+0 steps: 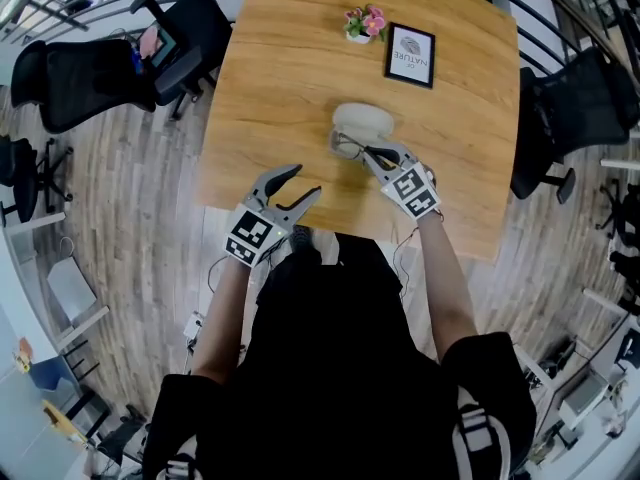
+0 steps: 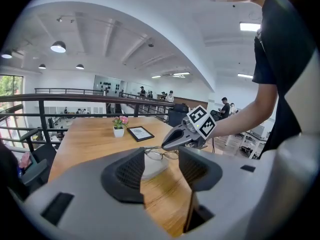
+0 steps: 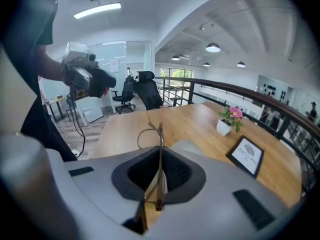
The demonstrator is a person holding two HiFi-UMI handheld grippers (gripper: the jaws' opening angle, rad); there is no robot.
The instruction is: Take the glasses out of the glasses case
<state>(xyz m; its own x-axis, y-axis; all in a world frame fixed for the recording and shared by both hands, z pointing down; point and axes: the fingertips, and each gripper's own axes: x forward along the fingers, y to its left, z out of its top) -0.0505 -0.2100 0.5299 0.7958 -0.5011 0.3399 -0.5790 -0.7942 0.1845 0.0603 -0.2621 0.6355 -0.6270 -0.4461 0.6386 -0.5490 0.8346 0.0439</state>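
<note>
Glasses point(image 1: 348, 148) sat just beside the pale glasses case point(image 1: 365, 118), pinched between the right gripper's point(image 1: 374, 154) jaws. Left gripper point(image 1: 306, 180), farther from the case, had its jaws spread and empty.

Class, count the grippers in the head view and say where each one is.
2. The left gripper, open, is over the table's near edge; the right gripper is shut on the glasses by the case.

Bright daylight and ceiling lamps point(image 2: 58, 46) — sharp centres, fisheye-bent dark corners.
</note>
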